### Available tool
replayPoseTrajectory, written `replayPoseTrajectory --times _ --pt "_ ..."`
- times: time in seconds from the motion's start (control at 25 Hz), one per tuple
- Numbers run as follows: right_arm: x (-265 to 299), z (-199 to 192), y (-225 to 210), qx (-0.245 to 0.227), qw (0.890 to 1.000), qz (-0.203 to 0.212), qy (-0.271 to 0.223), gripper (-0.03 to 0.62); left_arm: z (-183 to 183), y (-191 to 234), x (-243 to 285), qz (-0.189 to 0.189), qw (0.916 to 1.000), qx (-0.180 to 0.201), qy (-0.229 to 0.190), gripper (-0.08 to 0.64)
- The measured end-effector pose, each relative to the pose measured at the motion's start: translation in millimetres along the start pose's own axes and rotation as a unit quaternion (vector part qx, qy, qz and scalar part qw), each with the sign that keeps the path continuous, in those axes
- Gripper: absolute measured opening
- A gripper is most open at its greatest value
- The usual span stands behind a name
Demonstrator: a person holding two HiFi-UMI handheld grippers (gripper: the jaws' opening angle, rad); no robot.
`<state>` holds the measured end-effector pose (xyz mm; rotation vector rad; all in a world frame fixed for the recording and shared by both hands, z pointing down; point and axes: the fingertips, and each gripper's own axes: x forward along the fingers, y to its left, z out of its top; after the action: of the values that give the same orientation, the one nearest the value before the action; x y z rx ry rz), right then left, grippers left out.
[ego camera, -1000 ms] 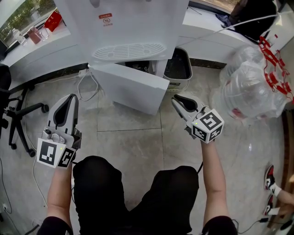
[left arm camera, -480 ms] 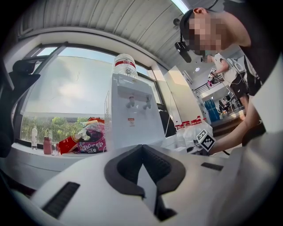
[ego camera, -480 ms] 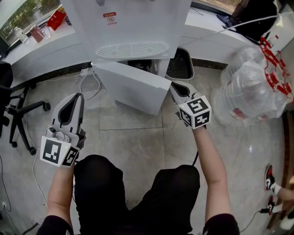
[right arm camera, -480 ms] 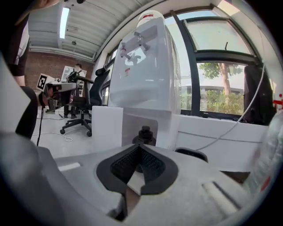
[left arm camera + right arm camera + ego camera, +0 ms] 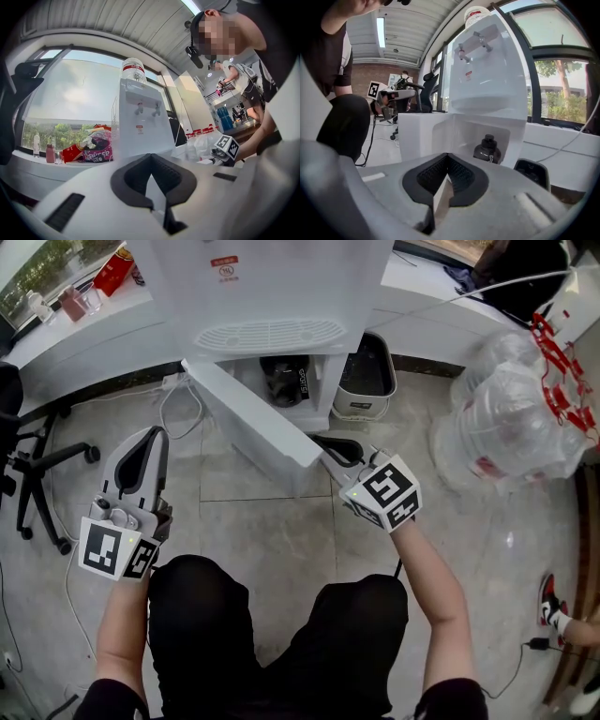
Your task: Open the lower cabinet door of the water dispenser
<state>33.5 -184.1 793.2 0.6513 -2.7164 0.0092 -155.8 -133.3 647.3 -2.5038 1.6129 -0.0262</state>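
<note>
The white water dispenser (image 5: 272,287) stands at the top of the head view. Its lower cabinet door (image 5: 248,413) is swung far out on its left-hand hinge. A dark bottle (image 5: 284,381) shows in the open cabinet. My right gripper (image 5: 328,442) is shut with nothing between its jaws, its tip right beside the door's free edge. In the right gripper view the door (image 5: 419,133) stands to the left, and the bottle (image 5: 487,149) sits beyond the shut right gripper (image 5: 448,155). My left gripper (image 5: 150,434) is shut and empty, low at the left, apart from the door.
A small waste bin (image 5: 366,376) stands right of the dispenser. Big water jugs in plastic wrap (image 5: 511,418) lie at the right. An office chair (image 5: 28,460) is at the left, and a cable (image 5: 178,409) loops on the floor by the hinge side. My knees (image 5: 281,634) fill the bottom.
My right gripper has moved left along the door's inner side to its free edge. The door has swung wider, so the cabinet inside and the bottle now show. The left gripper has stayed put.
</note>
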Motion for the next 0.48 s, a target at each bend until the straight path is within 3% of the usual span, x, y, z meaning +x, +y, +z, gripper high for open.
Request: replayPoseTrajectory --times 0.48 --pt "27.1 21.7 83.2 -0.028 0.991 0.128 0.009 0.005 -0.1 8.3 -17.8 0.014 0.9999 0.002 0.003 0.008"
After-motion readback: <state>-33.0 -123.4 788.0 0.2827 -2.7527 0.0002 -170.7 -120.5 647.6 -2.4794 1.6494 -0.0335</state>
